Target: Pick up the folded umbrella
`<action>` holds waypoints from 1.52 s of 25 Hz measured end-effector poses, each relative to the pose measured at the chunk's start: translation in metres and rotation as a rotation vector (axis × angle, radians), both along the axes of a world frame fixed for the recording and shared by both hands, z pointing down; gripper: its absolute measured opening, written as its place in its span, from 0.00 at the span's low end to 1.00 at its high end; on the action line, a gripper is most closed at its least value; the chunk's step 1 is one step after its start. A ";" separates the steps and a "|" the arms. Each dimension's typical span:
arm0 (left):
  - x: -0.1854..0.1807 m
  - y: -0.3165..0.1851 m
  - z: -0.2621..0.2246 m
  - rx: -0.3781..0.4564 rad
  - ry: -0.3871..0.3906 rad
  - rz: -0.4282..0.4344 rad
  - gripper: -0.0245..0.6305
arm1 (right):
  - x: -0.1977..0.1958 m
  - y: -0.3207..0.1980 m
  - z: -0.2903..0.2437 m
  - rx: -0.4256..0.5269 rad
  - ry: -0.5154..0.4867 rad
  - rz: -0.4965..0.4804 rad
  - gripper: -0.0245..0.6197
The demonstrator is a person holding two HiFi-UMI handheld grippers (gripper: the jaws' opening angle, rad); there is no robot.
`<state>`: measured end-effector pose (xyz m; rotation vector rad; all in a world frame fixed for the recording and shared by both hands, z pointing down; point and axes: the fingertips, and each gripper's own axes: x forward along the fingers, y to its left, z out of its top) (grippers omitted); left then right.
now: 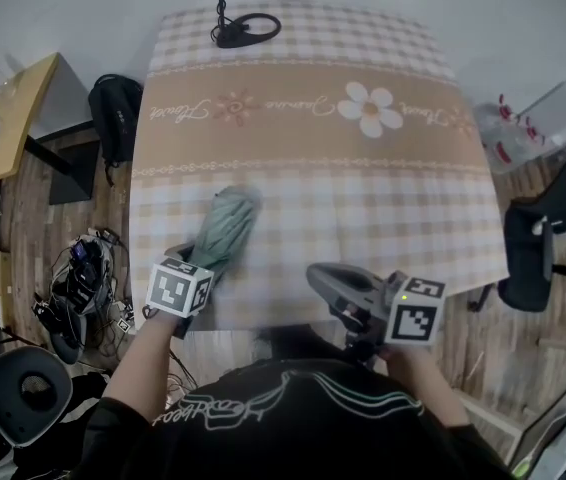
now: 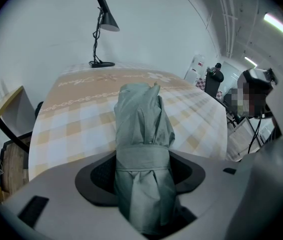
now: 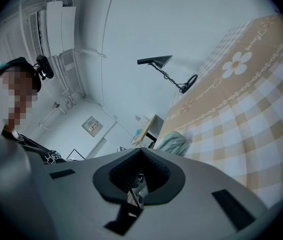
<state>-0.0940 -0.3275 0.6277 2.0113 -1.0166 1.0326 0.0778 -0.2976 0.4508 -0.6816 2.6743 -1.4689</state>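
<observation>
The folded grey-green umbrella point(image 1: 225, 230) lies on the checked tablecloth point(image 1: 363, 198) near the table's front left, its tip pointing away from me. My left gripper point(image 1: 198, 268) is at the umbrella's near end. In the left gripper view the umbrella point(image 2: 144, 149), with its strap wrapped round it, fills the gap between the dark pads point(image 2: 99, 176), which touch its sides. My right gripper point(image 1: 328, 280) hovers over the table's front edge to the right, jaws together with nothing between them point(image 3: 140, 176). From there the umbrella point(image 3: 174, 143) shows off to the left.
A black desk lamp point(image 1: 243, 28) stands at the table's far edge. On the floor to the left are a black backpack point(image 1: 115, 113), a wooden side table point(image 1: 8, 118) and tangled cables point(image 1: 78, 278). A black chair point(image 1: 543, 238) stands to the right.
</observation>
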 end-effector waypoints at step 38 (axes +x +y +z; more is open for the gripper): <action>0.006 0.111 -0.263 0.433 0.543 -0.057 0.44 | -0.045 0.094 -0.108 0.356 0.086 -0.037 0.05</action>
